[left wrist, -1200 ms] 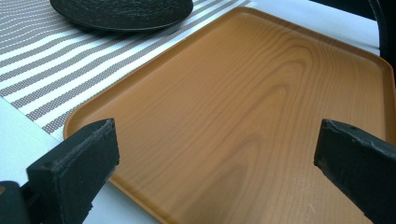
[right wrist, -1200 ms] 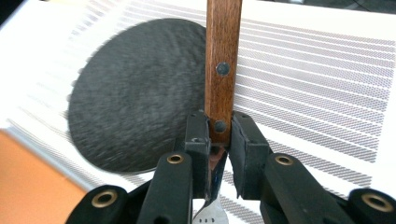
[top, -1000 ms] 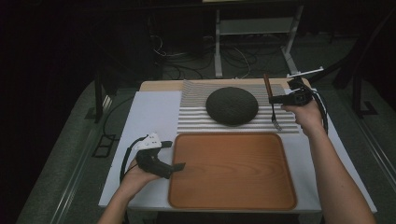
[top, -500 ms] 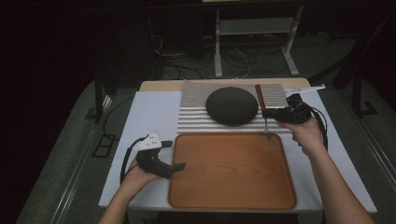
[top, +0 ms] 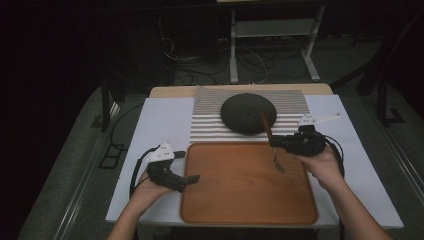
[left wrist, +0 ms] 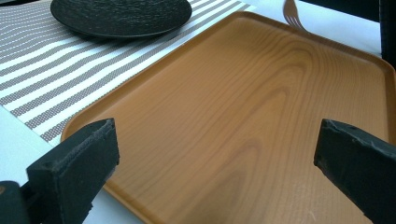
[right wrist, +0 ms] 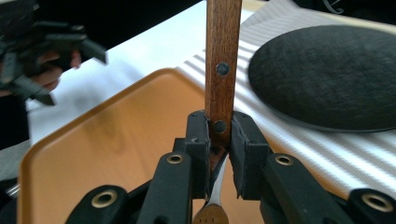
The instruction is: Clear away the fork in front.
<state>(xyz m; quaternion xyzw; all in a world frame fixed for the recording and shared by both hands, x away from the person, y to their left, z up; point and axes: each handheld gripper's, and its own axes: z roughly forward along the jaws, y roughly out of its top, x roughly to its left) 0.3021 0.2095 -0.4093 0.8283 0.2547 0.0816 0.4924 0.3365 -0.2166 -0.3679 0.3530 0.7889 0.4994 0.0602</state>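
Black jaws of the left gripper (top: 192, 178) stood wide, empty, beside the tray (top: 240, 200). Over the tray, the right gripper (right wrist: 219, 140) clamped the fork (top: 272, 142) at its wooden handle: light, stiff, probably slippery lower down.

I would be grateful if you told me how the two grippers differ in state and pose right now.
The right gripper is shut on the wooden-handled fork, holding it above the tray; the left gripper is open with nothing between its jaws. The right one is raised over the tray's far right part, the left sits low at its left edge. Both are hand-held and black.
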